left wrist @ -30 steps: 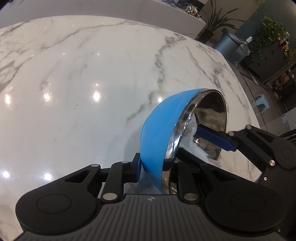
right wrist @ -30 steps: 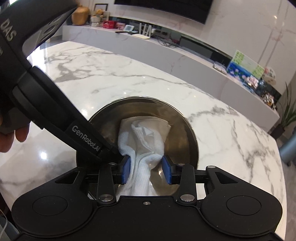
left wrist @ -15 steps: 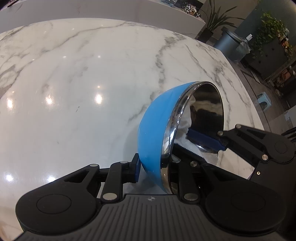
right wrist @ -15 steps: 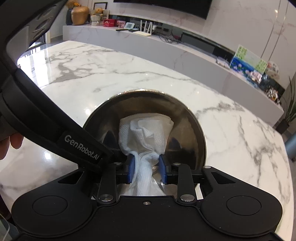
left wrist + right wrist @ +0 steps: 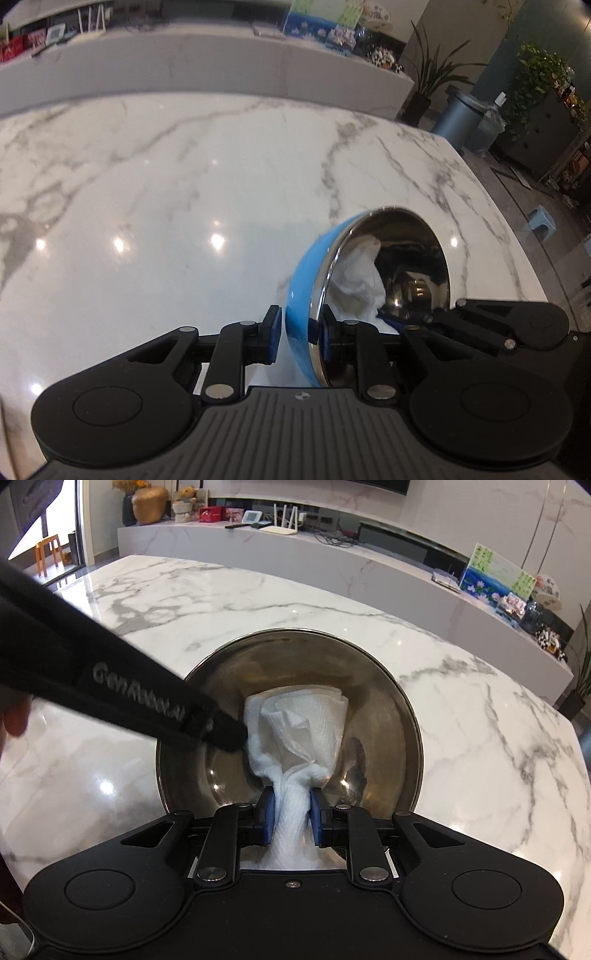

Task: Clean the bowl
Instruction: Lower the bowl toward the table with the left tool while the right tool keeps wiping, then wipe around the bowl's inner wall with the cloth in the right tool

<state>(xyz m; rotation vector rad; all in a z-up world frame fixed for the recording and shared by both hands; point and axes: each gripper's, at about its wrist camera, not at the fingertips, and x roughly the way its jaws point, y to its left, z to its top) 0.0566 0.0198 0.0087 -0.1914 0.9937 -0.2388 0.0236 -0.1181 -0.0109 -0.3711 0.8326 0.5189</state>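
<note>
Right gripper (image 5: 290, 821), towel (image 5: 295, 731) (in bowl (image 5: 384, 738))

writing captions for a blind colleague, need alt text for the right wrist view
The right gripper, jaws closing, pinches a bunched white paper towel and presses it into the shiny steel inside of a tilted bowl. The black left gripper reaches in from the left to the bowl's rim, over a white marble table.

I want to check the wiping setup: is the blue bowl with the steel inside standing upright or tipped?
Tipped. The blue bowl with the steel inside stands on edge, its mouth sideways, a white paper towel inside.
</note>
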